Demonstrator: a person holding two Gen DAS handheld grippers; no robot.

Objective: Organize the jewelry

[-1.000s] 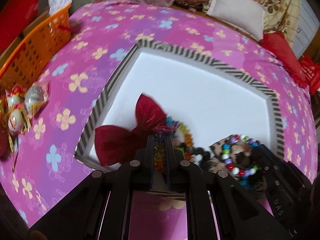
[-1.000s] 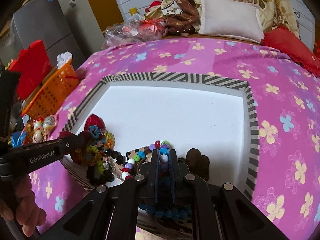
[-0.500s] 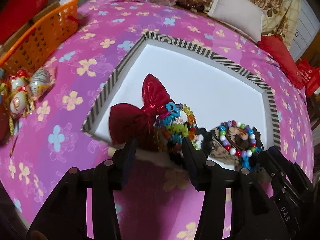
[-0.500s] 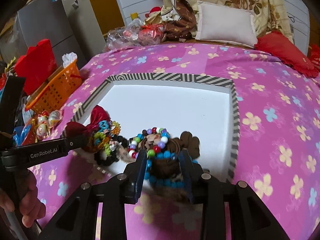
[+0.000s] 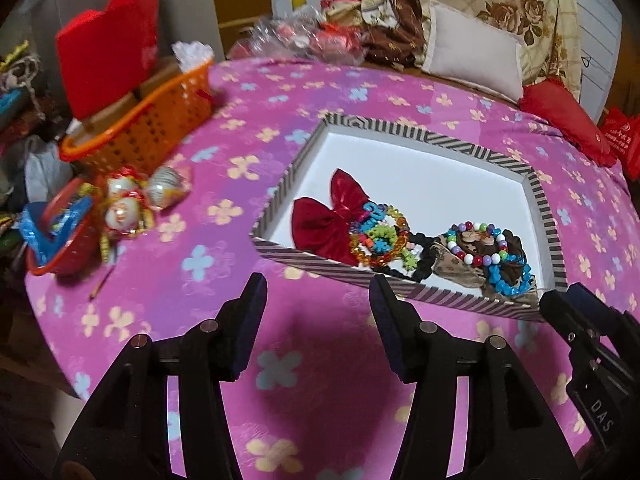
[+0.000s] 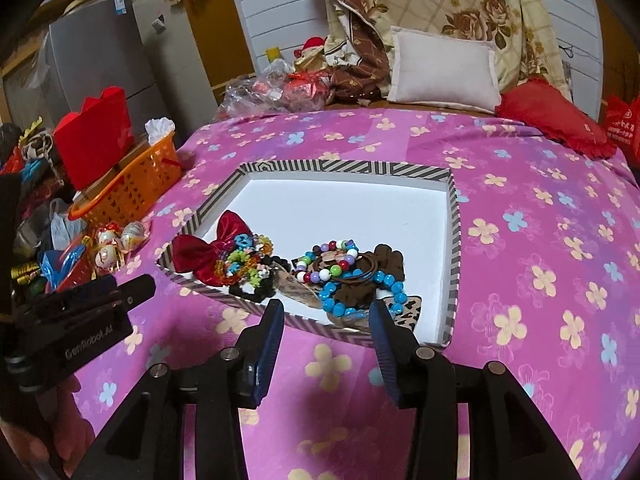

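Both grippers, left [image 5: 318, 308] and right [image 6: 326, 322], hang empty, fingers just spread apart. Bracelets [image 6: 340, 264] heap in the tray [image 6: 452, 240] beside the bow [image 6: 208, 248]: light, slippery, probably elastic; pinch one strand.

**A bedroom in a lived-in home**

The work surface is a bed with a pink flowered cover [image 6: 520, 208]. At its head lie a white pillow [image 6: 442, 68], a red cushion [image 6: 552, 118] and a rose-patterned quilt [image 6: 460, 4]. Beside the bed stand a grey fridge [image 6: 96, 64] and an orange basket [image 6: 132, 188].
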